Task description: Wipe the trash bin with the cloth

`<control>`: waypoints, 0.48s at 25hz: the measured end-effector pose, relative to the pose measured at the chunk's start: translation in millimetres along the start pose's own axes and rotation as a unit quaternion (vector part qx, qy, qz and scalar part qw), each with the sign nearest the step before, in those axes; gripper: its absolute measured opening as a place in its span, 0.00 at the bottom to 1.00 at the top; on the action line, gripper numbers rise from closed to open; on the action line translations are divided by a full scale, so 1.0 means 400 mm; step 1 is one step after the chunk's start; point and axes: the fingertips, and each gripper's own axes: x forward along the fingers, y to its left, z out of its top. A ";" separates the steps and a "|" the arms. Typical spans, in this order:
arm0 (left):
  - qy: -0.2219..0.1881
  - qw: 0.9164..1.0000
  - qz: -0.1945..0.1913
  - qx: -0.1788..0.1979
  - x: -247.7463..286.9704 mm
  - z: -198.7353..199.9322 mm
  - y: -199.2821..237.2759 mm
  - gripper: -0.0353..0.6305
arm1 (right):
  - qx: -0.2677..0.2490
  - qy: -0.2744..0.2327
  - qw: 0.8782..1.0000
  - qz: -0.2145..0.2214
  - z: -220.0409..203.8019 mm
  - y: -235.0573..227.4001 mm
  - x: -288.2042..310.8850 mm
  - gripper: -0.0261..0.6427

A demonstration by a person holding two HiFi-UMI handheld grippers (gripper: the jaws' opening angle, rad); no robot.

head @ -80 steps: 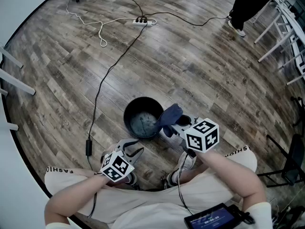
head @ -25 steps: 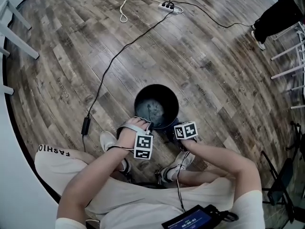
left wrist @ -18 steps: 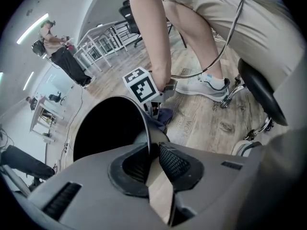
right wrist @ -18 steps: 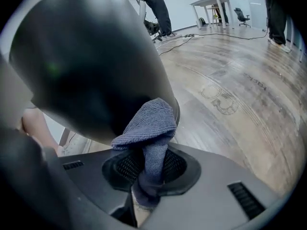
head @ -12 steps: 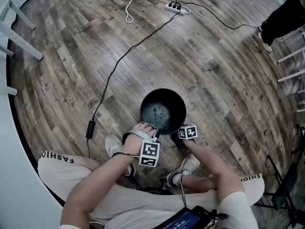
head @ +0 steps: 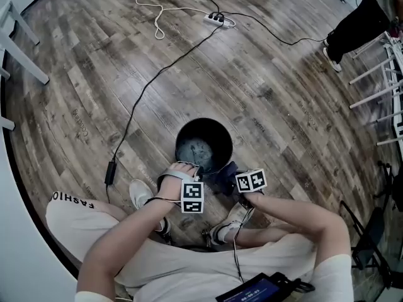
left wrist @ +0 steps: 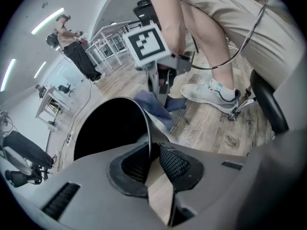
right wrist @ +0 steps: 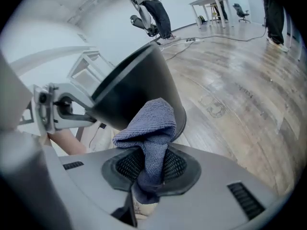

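Observation:
The black trash bin (head: 203,145) stands upright on the wood floor in front of my feet. My left gripper (head: 187,167) is shut on the near part of its rim; in the left gripper view the thin rim (left wrist: 146,128) runs down between the two pads. My right gripper (head: 232,176) is shut on a dark blue cloth (head: 224,172), which lies against the bin's outer wall at the near right. In the right gripper view the cloth (right wrist: 152,128) bunches up out of the jaws in front of the bin's wall (right wrist: 139,80). The bin's lower outside is hidden in the head view.
A black cable (head: 145,93) runs across the floor to a power strip (head: 218,19). My shoes (head: 140,194) (head: 228,224) sit close to the bin. White furniture legs (head: 22,58) stand at the left, racks and a person's legs (head: 356,24) at the far right.
My left gripper, off the bin in the oldest frame, now grips its rim. The right gripper brought the cloth down from the rim to the outer wall and has just shifted along it.

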 end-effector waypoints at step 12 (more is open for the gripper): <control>-0.010 0.999 -0.009 0.032 -0.003 -0.001 -0.017 0.18 | 0.012 -0.019 1.000 -0.001 0.066 0.099 -0.124 0.16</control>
